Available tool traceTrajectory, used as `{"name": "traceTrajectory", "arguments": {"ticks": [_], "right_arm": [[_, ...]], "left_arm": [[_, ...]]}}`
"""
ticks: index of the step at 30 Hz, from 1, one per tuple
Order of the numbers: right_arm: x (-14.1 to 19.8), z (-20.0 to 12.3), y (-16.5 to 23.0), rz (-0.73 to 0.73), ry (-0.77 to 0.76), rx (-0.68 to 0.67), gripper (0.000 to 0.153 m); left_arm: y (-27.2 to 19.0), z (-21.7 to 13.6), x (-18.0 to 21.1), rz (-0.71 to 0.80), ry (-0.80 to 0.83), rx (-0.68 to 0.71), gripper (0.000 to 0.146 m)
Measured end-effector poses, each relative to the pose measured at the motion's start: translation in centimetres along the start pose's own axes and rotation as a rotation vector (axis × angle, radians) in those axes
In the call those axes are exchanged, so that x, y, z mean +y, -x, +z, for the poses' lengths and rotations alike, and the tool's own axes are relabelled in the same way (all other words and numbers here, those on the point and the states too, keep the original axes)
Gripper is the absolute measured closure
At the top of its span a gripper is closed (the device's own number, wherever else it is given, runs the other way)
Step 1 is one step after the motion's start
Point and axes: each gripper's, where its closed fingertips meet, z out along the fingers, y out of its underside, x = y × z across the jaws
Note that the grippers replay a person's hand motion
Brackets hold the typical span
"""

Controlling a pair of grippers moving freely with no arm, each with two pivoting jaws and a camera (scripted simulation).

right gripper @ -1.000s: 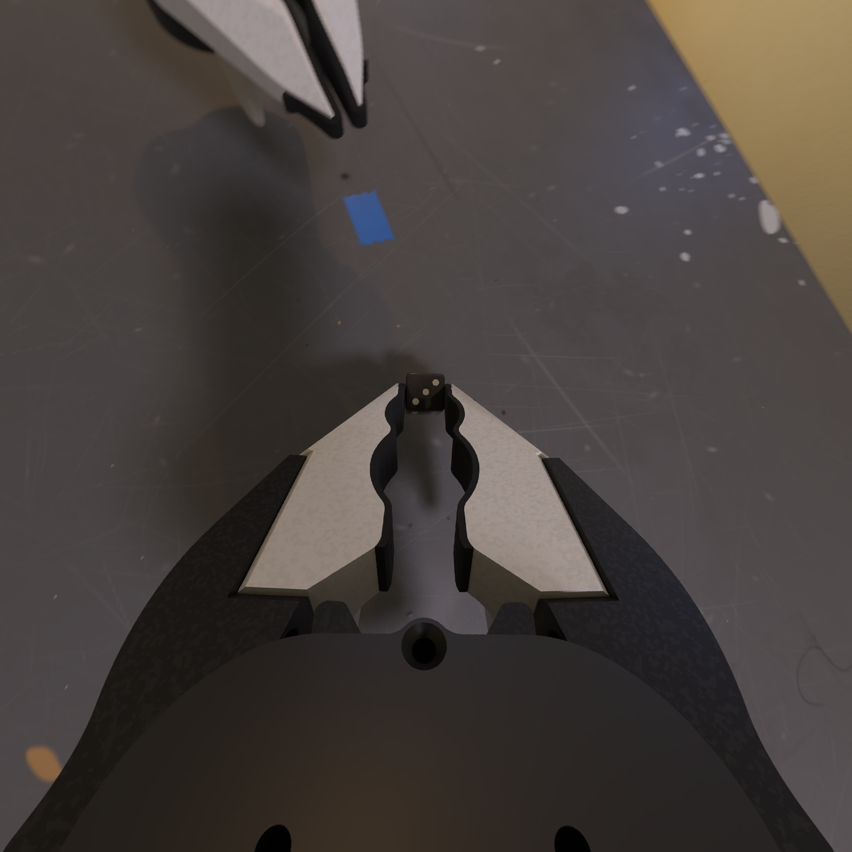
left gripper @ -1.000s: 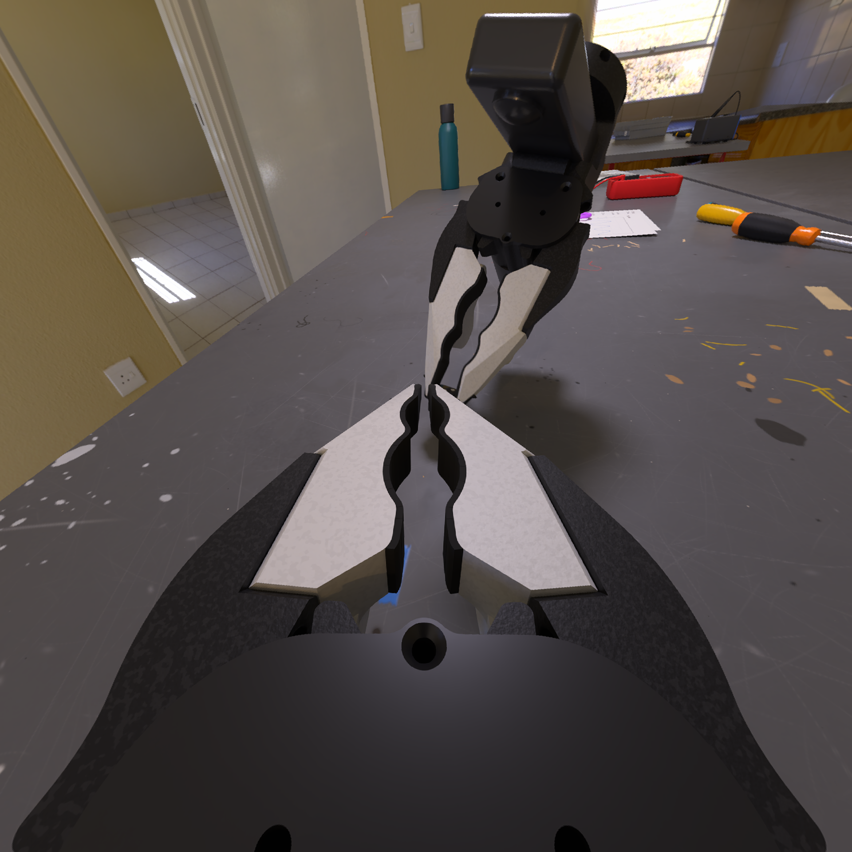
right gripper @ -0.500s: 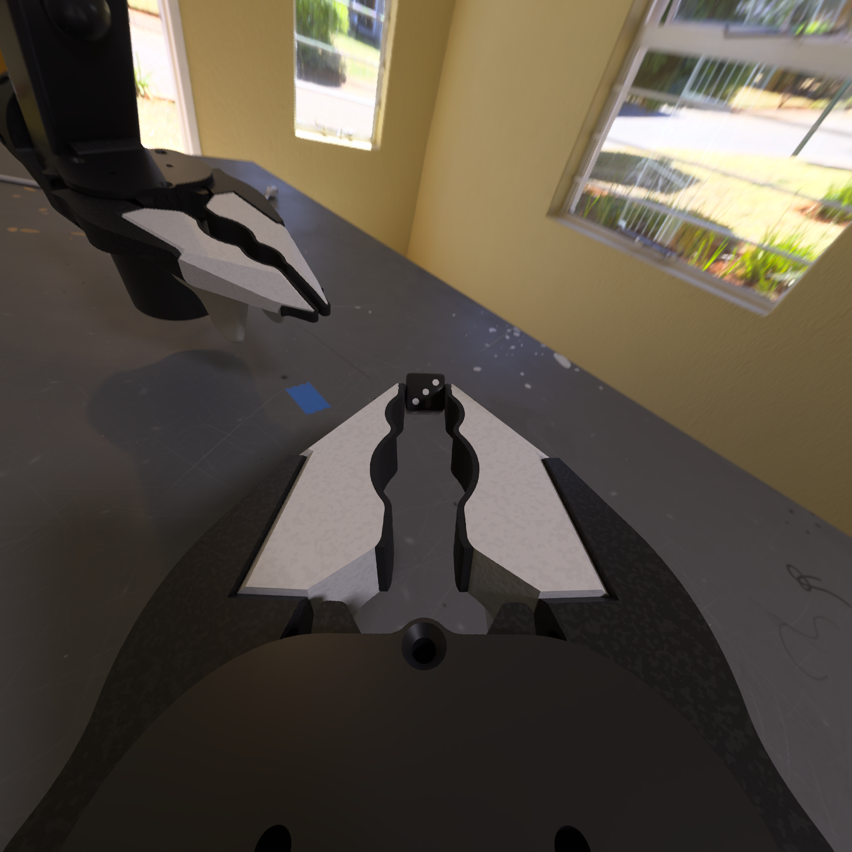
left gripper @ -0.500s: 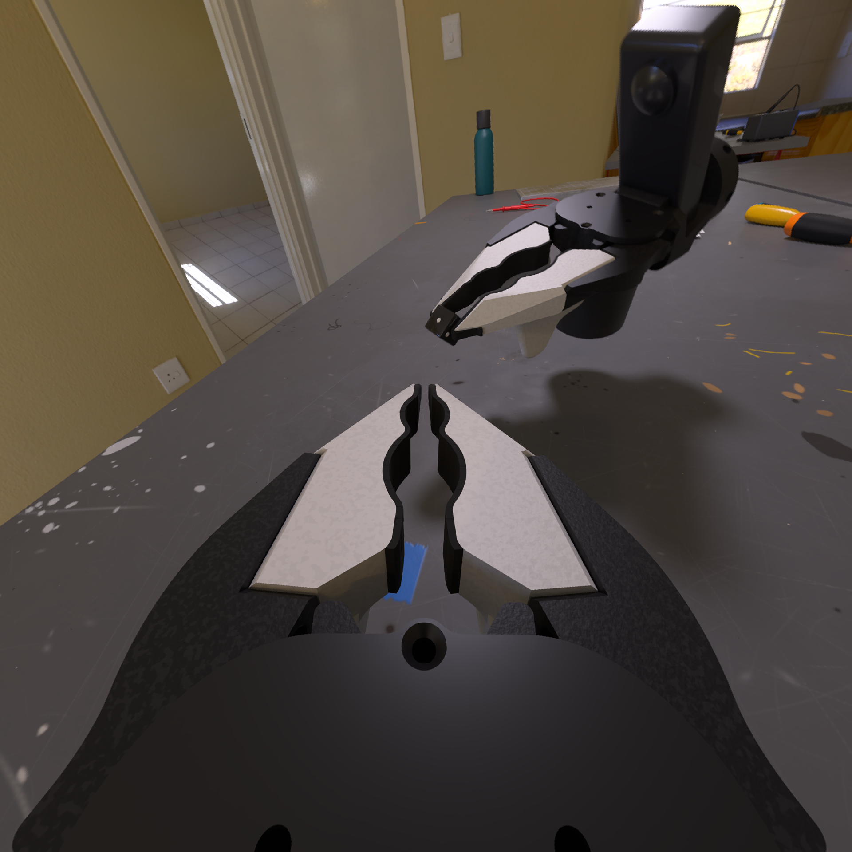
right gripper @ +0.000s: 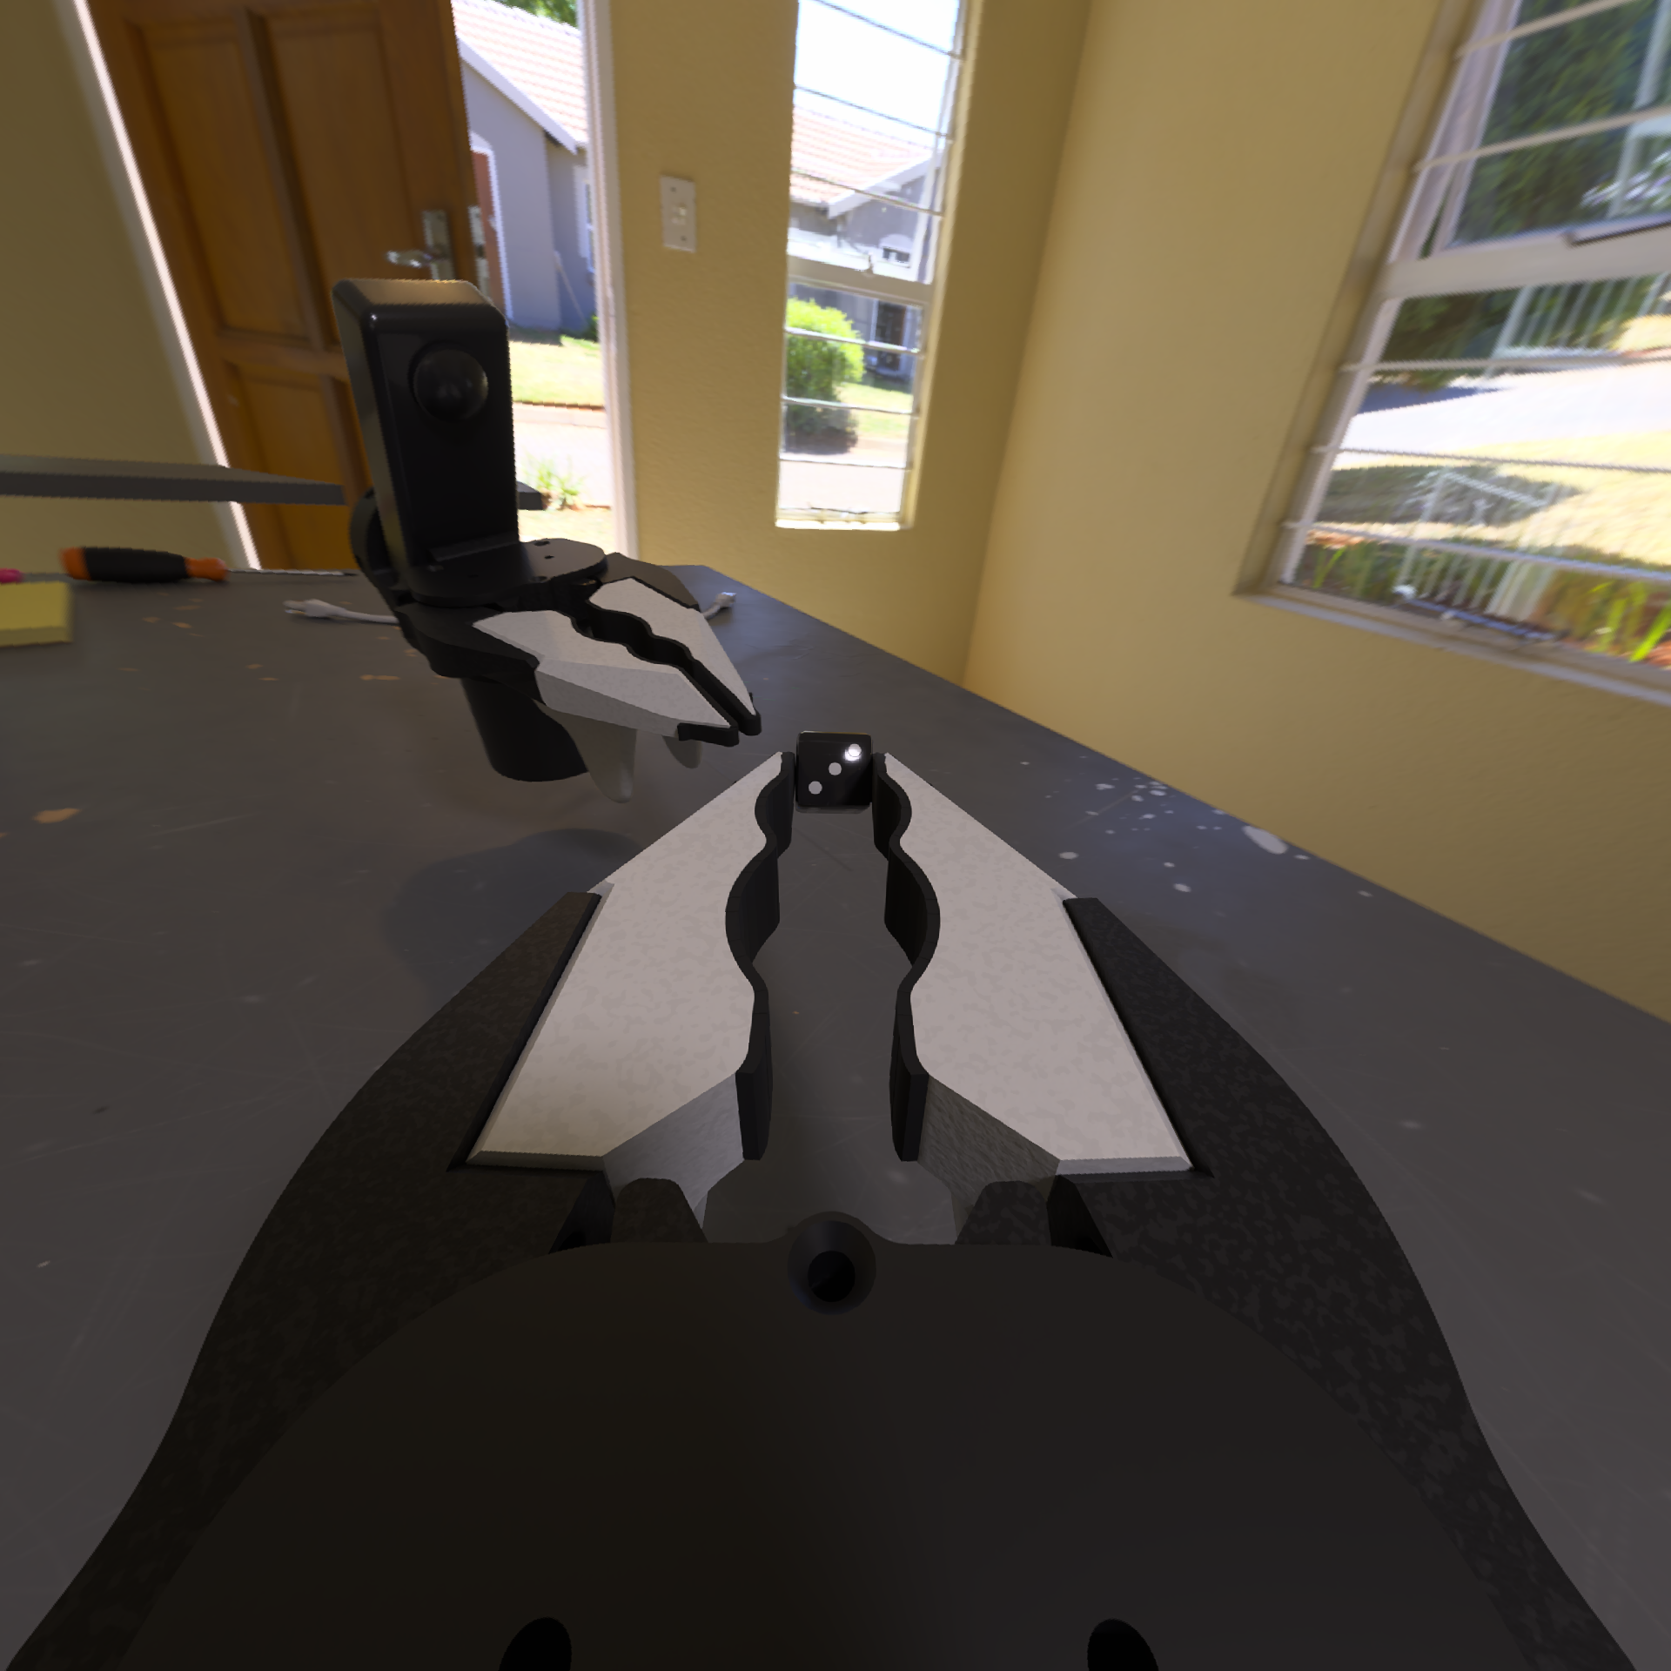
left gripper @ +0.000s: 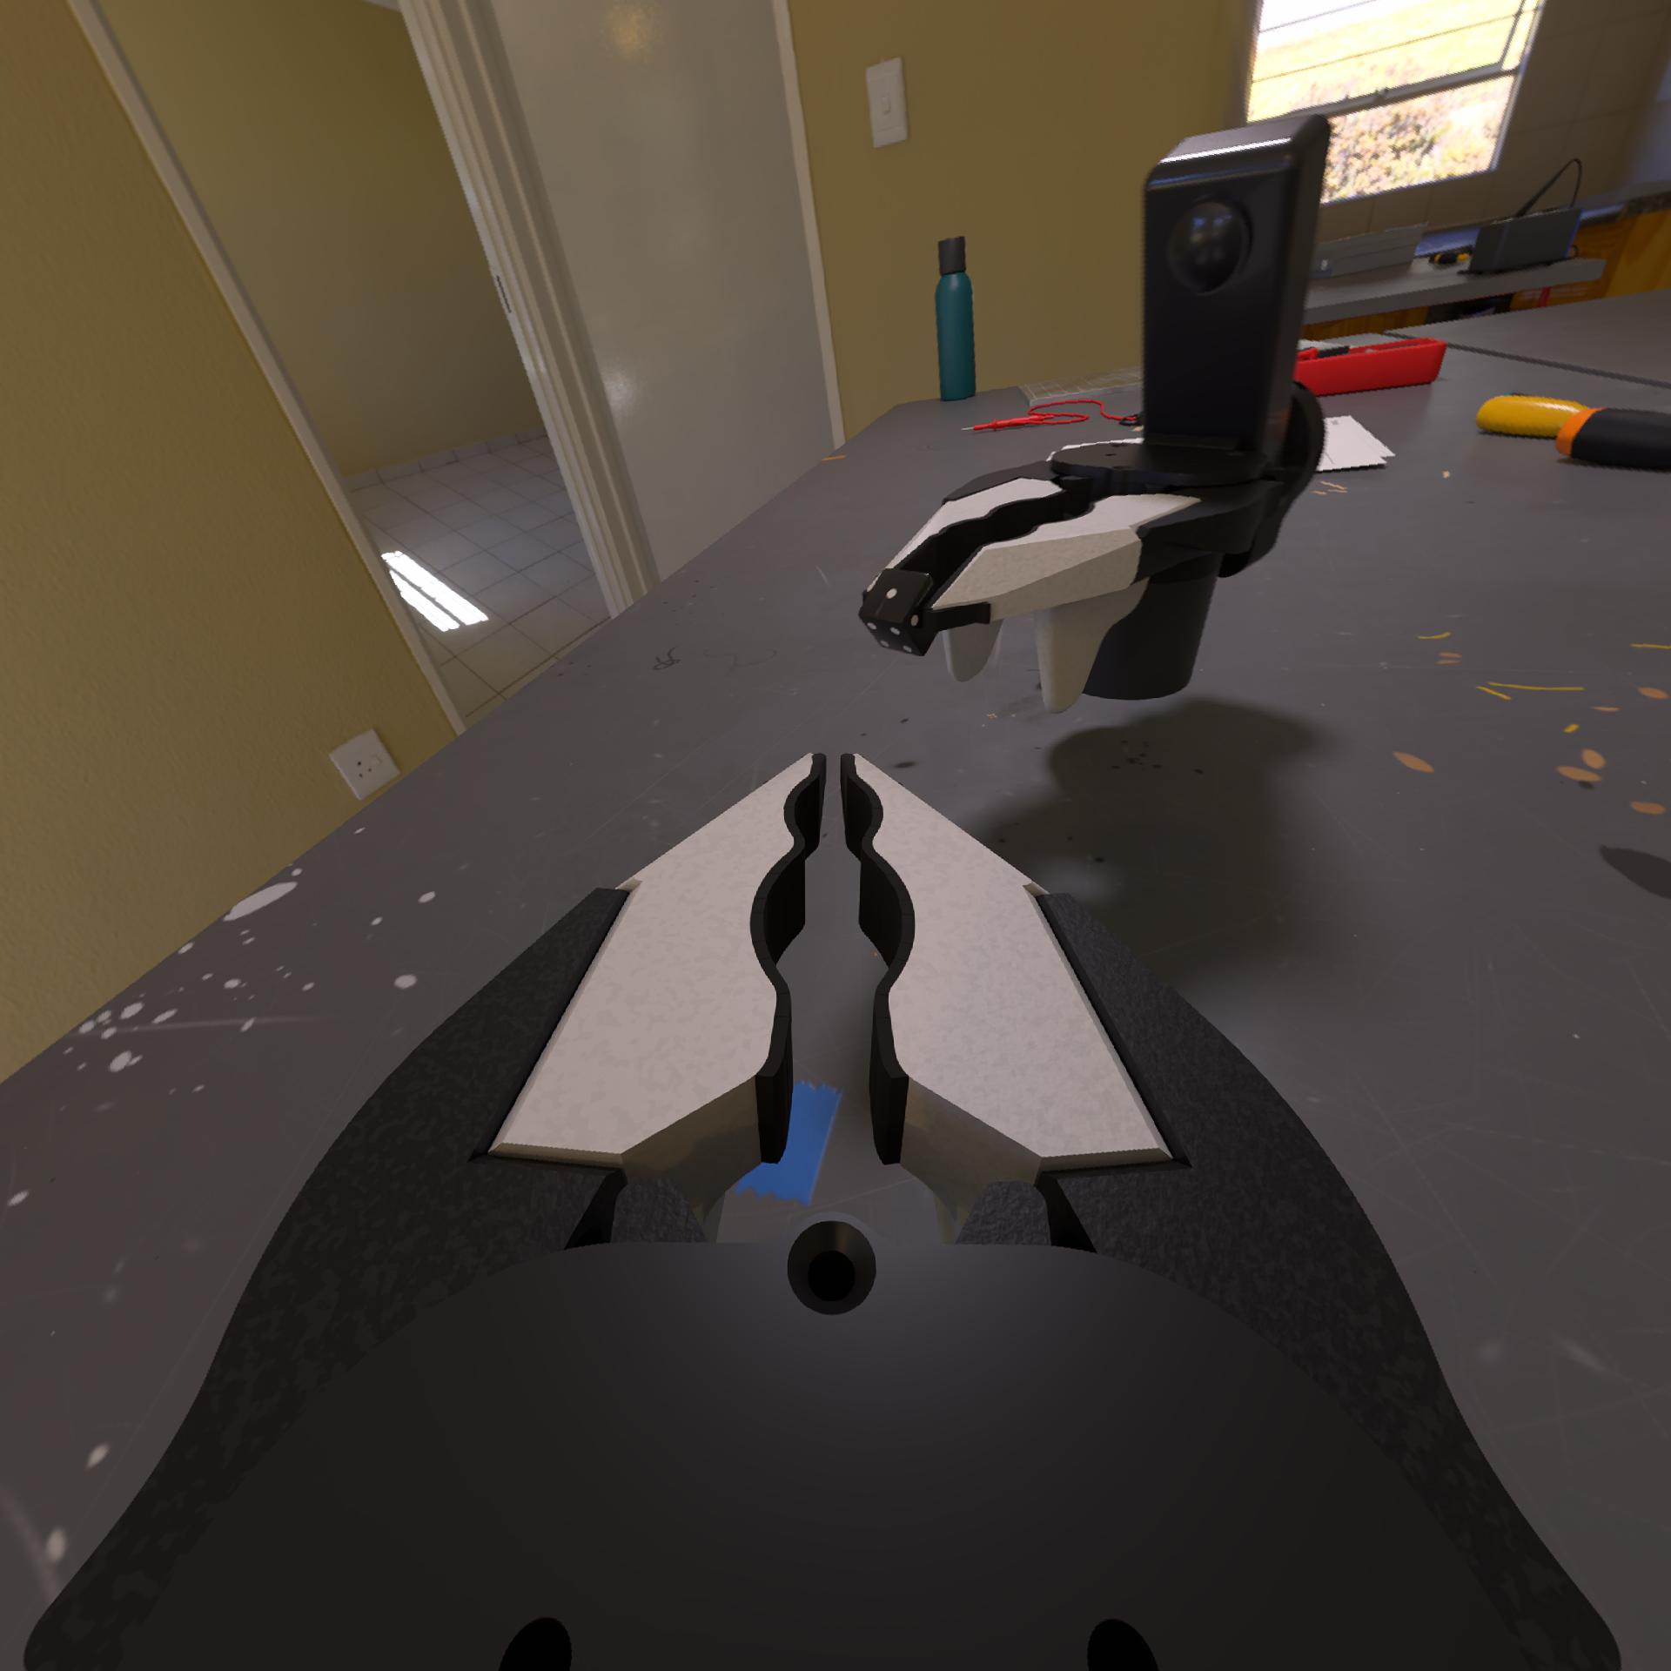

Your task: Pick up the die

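The die [right gripper: 833,771] is a small black cube with white pips. My right gripper [right gripper: 833,769] is shut on it at the fingertips and holds it level, well above the dark grey table [right gripper: 226,904]. In the left wrist view the right gripper [left gripper: 913,606] hovers ahead and to the right with the die [left gripper: 895,612] at its tips. My left gripper [left gripper: 832,764] is shut and empty, low over the table. It also shows in the right wrist view [right gripper: 737,719], just left of the die.
A blue tape piece [left gripper: 796,1144] lies on the table under my left gripper. A teal bottle [left gripper: 954,321], a red tray [left gripper: 1370,362], papers [left gripper: 1352,443] and a yellow and orange tool [left gripper: 1573,420] sit at the back. The table edge [left gripper: 316,868] runs along the left.
My right gripper has lifted the die off the table and turned from pointing down to level. My left gripper stayed shut and shifted a little.
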Motion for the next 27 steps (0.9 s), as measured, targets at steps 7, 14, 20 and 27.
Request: {"name": "traceTrajectory", "arguments": {"ticks": [7, 14, 20, 27], "right_arm": [[0.2, 0.1, 0.3, 0.126, -0.011, -0.106, 0.136], [-0.1, -0.2, 0.3, 0.257, -0.043, -0.203, 0.136], [0.0, -0.5, -1.1, 0.186, -0.032, -0.064, 0.136], [-0.5, -0.3, 0.2, 0.082, -0.043, -0.067, 0.136]], "left_arm": [[-0.9, 0.1, -0.3, 0.023, -0.02, 0.052, 0.143], [-1.4, 0.0, -0.6, 0.044, -0.044, 0.079, 0.143], [-0.9, 0.0, -0.6, 0.048, -0.035, 0.043, 0.143], [-1.2, 0.0, -0.8, 0.079, -0.042, 0.039, 0.143]]}}
